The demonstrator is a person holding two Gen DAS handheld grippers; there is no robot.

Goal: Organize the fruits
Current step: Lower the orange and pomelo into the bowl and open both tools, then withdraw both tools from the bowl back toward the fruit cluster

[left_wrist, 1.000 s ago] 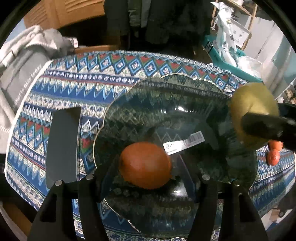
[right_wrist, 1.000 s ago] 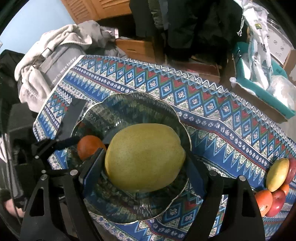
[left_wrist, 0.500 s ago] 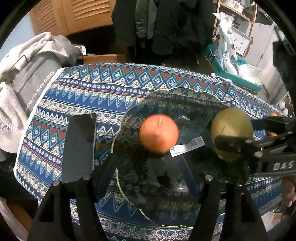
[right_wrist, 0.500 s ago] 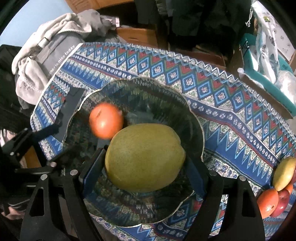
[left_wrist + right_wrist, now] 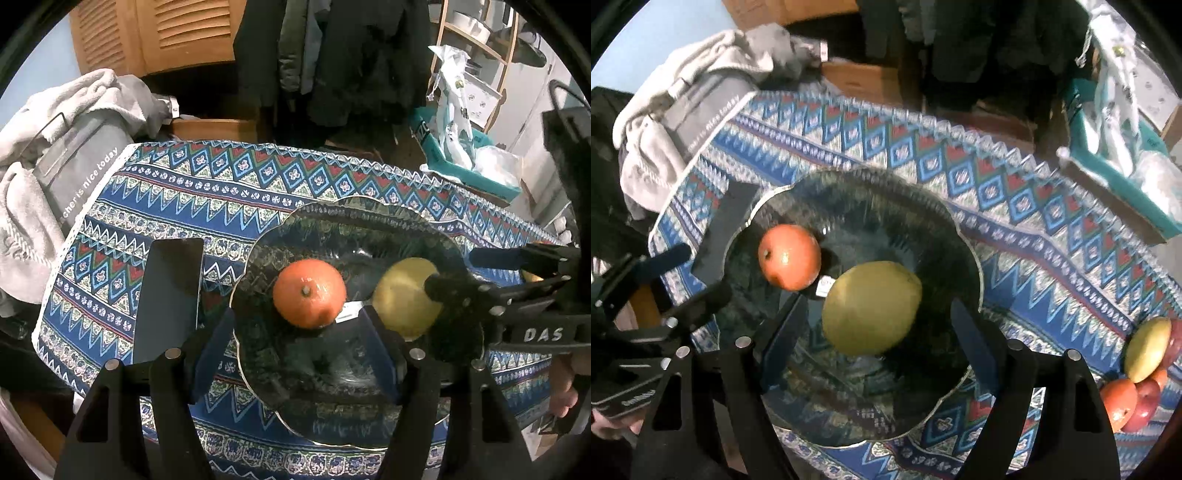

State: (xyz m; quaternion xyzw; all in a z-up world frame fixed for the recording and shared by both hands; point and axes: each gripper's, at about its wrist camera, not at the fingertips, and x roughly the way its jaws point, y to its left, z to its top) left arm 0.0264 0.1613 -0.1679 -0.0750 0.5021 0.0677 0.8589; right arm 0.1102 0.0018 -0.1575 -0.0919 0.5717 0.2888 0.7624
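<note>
The pear (image 5: 871, 308) in the glass bowl (image 5: 967, 258) looks firm and smooth. The right gripper (image 5: 875, 328) seems open around its middle; the left gripper (image 5: 295, 354), beside the orange (image 5: 309, 292), is open and empty.

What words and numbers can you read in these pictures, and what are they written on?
"...is nice today": white letters down the edge of the grey bag; the start is cut off.
"DAS": white letters on the right gripper, seen from the left wrist.
White barcode sticker on the glass bowl: too small to read.
Print on the white plastic bag: too blurred to read.
White letters on the left gripper: too blurred to read.
</note>
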